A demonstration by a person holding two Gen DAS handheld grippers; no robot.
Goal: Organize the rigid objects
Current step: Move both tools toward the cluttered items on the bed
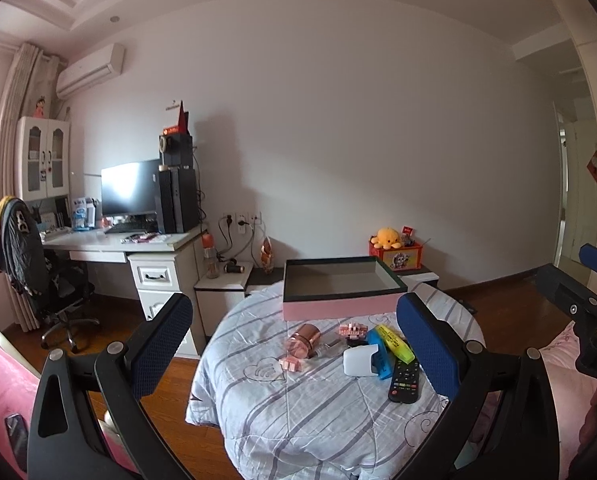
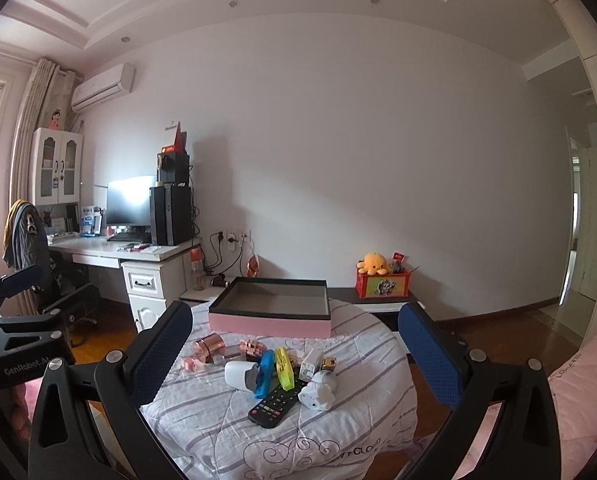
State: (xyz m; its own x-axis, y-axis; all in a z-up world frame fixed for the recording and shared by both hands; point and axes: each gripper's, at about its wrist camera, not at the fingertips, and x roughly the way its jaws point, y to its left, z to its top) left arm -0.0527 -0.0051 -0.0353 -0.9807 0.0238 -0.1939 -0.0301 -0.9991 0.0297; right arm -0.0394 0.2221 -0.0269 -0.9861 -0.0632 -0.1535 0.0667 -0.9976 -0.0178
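Note:
An open pink box (image 1: 340,307) (image 2: 270,326) with a dark rim stands empty at the far side of a round table under a striped cloth (image 1: 298,412) (image 2: 350,432). In front of it lie a rose-gold cylinder (image 1: 304,342) (image 2: 209,347), pink block toys (image 1: 352,330) (image 2: 252,347), a white cap-like piece (image 1: 360,360) (image 2: 238,374), a blue item (image 1: 380,354) (image 2: 264,372), a yellow highlighter (image 1: 396,342) (image 2: 285,366) and a black remote (image 1: 405,378) (image 2: 276,404). A white figurine (image 2: 318,392) shows in the right wrist view. My left gripper (image 1: 295,308) and right gripper (image 2: 295,316) hover before the table, both open and empty.
A desk (image 1: 138,242) with a monitor and an office chair (image 1: 42,272) stand at the left. Behind the table, a low cabinet carries a red box with a yellow plush (image 1: 396,254) (image 2: 382,282). Pink bedding (image 2: 586,400) lies at the right; wooden floor surrounds the table.

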